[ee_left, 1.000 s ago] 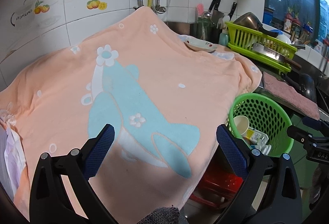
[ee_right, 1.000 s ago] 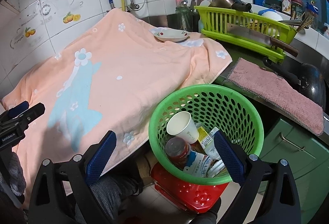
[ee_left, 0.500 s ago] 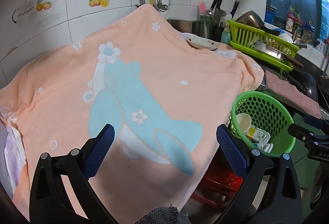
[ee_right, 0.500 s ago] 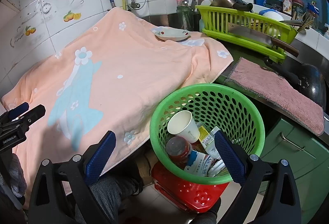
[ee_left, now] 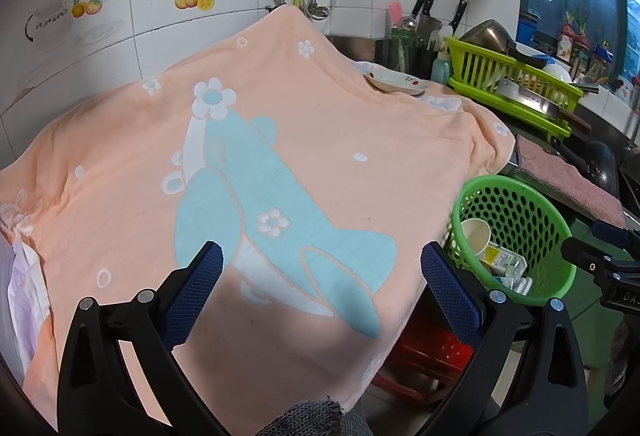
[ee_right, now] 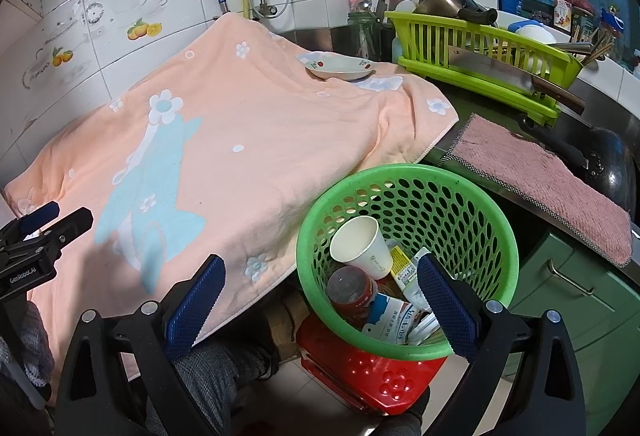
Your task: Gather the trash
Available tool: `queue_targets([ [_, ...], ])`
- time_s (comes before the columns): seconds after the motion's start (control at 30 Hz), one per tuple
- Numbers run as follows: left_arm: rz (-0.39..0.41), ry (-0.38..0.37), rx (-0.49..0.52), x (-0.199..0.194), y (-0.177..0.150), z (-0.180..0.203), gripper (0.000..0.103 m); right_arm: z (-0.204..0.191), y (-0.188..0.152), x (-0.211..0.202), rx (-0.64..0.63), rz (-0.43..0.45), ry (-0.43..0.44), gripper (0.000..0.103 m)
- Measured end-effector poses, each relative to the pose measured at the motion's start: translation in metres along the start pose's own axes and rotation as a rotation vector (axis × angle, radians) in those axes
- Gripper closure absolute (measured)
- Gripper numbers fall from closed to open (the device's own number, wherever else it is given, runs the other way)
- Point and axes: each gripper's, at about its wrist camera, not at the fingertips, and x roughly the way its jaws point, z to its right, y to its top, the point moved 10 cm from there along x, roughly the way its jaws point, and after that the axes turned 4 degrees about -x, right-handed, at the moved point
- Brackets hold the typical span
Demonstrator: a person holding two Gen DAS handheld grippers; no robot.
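A green perforated basket [ee_right: 404,346] stands on a red stool [ee_right: 360,376] beside the table. It holds a white paper cup [ee_right: 362,248], a red-labelled can [ee_right: 352,290] and several small cartons [ee_right: 388,320]. The basket also shows in the left wrist view [ee_left: 532,288]. My right gripper [ee_right: 320,300] is open and empty, hovering just above the basket's near rim. My left gripper [ee_left: 320,288] is open and empty above the near edge of the peach towel [ee_left: 280,156] that covers the table.
A small white dish [ee_right: 340,68] sits on the towel's far corner. A yellow-green dish rack [ee_right: 480,52] with a cleaver and a pot stands on the counter. A pink cloth [ee_right: 548,184] lies by a black wok. Crumpled white paper [ee_left: 24,292] lies at the towel's left edge.
Both grippers have drifted slightly; the views shift a little. Both stay open and empty, and the basket's contents are unchanged.
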Motion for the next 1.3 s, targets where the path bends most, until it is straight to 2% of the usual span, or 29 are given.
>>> queue_targets([
  [1.3,-0.002,0.011,0.002,0.0014,-0.0020,-0.0017,0.005,-0.0023,0.0007,0.0030,0.001,-0.004,0.002,0.010],
])
